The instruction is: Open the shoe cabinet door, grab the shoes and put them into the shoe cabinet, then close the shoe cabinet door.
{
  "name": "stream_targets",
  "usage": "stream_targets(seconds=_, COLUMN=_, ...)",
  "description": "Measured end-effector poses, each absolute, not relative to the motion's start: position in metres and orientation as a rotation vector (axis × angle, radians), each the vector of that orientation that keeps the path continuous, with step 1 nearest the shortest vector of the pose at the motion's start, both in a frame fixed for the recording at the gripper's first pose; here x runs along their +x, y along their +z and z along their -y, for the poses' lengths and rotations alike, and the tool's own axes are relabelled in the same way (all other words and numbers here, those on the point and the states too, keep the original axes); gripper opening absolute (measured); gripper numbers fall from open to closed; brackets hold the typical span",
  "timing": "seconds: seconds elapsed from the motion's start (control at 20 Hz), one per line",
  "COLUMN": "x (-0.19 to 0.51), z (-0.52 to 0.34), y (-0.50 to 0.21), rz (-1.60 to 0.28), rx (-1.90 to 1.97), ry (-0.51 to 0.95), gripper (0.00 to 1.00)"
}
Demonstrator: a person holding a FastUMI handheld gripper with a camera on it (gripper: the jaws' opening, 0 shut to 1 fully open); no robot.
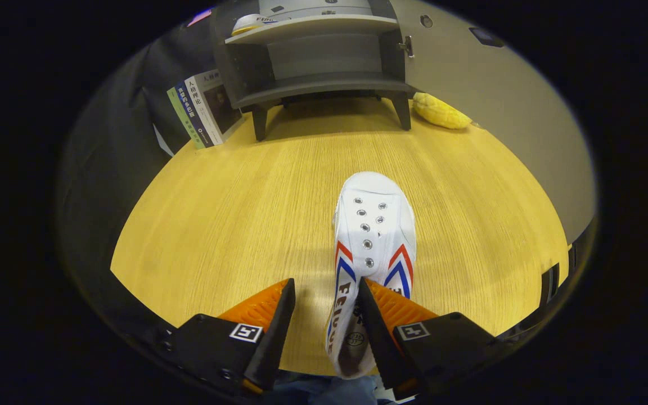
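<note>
A white canvas shoe [377,225] with red and blue stripes lies on the wooden table [217,214], toe pointing away toward the cabinet. My gripper [325,286] is open at the shoe's heel end. Its right finger [383,315] sits at the shoe's opening, while the left finger [270,315] stands apart from the shoe's side wall with bare table between them. Beyond, the dark grey shoe cabinet [318,62] stands on short legs with its door [470,84] swung open to the right. Another white shoe [248,22] rests on the cabinet's upper shelf.
Several books [200,109] lean against the booth wall left of the cabinet. A yellow soft object [442,112] lies by the cabinet's right leg, under the open door. Wide bare table stretches between the shoe and the cabinet.
</note>
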State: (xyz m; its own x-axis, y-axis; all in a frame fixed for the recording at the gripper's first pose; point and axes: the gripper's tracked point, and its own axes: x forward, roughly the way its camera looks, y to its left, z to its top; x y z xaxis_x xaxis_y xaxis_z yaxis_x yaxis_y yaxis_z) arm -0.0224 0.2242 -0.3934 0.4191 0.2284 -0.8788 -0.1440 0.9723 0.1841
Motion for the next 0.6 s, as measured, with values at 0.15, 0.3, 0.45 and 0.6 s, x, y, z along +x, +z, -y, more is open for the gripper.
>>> stream_targets(seconds=0.15, x=-0.015, z=-0.214, y=-0.398, rz=-1.123, rx=0.096, ry=0.162, gripper=0.41)
stream_targets(seconds=0.3, x=-0.014, z=-0.219, y=-0.401, rz=-1.117, rx=0.167, ry=0.169, gripper=0.15)
stream_targets(seconds=0.45, x=-0.014, z=-0.218, y=-0.4, rz=-1.102, rx=0.115, ry=0.199, gripper=0.02)
stream_targets(seconds=0.6, x=-0.01, z=-0.217, y=-0.389, rz=-1.062, rx=0.058, ry=0.205, gripper=0.02)
